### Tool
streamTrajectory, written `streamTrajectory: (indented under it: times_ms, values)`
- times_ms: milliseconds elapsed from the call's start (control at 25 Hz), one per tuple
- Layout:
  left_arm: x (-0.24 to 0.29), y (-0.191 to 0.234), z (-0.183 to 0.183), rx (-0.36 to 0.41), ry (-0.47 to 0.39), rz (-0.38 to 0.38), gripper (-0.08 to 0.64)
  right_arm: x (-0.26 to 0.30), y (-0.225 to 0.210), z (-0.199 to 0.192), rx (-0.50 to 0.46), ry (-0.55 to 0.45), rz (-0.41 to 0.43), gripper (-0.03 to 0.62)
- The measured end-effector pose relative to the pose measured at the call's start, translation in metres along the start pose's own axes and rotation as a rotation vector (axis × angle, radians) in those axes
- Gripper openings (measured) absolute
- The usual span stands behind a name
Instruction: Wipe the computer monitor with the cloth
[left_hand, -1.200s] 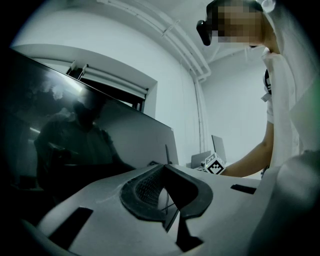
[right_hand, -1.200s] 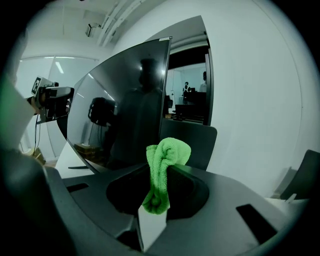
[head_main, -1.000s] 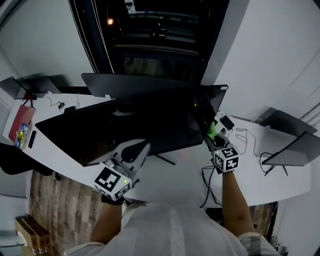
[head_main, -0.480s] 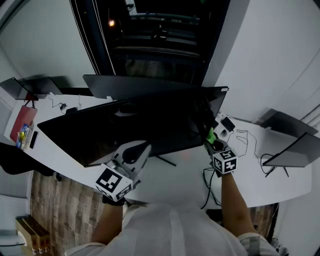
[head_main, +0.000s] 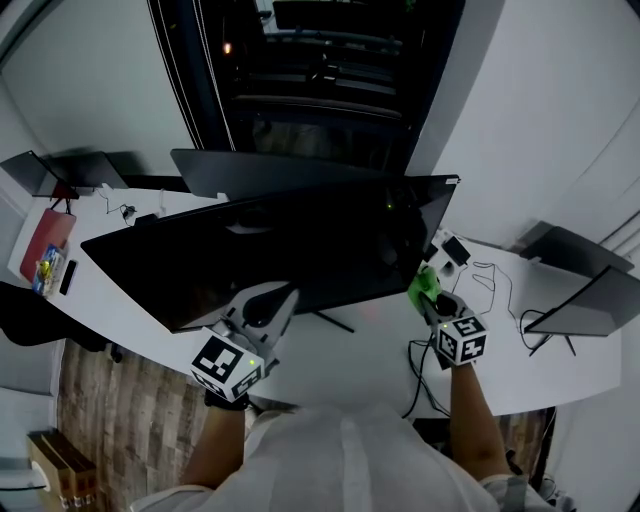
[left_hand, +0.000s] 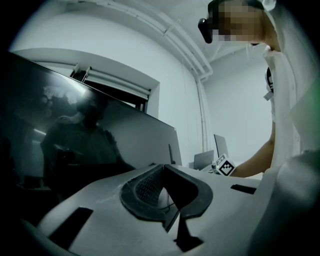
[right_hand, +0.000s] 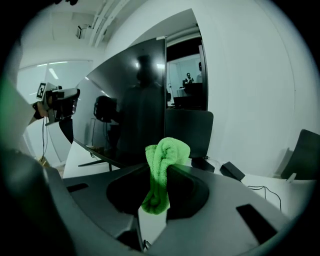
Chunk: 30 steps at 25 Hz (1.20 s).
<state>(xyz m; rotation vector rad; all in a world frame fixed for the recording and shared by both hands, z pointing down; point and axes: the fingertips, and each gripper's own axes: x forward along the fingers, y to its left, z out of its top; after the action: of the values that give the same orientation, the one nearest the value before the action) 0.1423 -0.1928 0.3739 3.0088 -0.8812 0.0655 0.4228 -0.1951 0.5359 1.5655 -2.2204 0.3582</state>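
A wide dark computer monitor (head_main: 270, 250) stands on the white desk (head_main: 370, 345), its screen off. My right gripper (head_main: 428, 292) is shut on a bright green cloth (right_hand: 162, 165), bunched between its jaws, just off the monitor's (right_hand: 132, 105) right edge. The green cloth (head_main: 423, 284) shows beside the screen's lower right corner. My left gripper (head_main: 262, 312) hovers below the monitor's bottom edge near its stand, jaws closed together with nothing between them (left_hand: 161, 192). The monitor (left_hand: 75, 135) fills the left of the left gripper view.
A second monitor (head_main: 260, 170) stands behind the first. Two more screens (head_main: 585, 290) sit at the desk's right end, cables (head_main: 500, 290) and a small black device (head_main: 452, 247) near them. A red book (head_main: 42, 245) lies at the desk's left end.
My right gripper with the green cloth has shifted slightly down and right, off the screen's right edge. The left gripper has stayed nearly still.
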Motion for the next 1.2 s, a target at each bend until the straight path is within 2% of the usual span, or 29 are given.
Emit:
streamTrajectory:
  times_ms: [240, 520, 920, 1200]
  values:
    - [-0.008, 0.001, -0.001, 0.003, -0.009, -0.003, 0.017, -0.029, 0.030, 0.028, 0.033, -0.116, 0.022, 0.069]
    - [-0.018, 0.005, -0.003, 0.002, -0.010, -0.006, 0.017, -0.053, 0.076, 0.062, 0.026, -0.225, 0.035, 0.069]
    - [-0.039, 0.019, -0.005, 0.022, 0.002, 0.001, 0.017, -0.095, 0.095, 0.076, 0.005, -0.288, -0.108, 0.069]
    - [-0.054, 0.031, -0.003, 0.030, 0.009, -0.006, 0.017, -0.102, 0.118, 0.083, 0.024, -0.300, -0.148, 0.069]
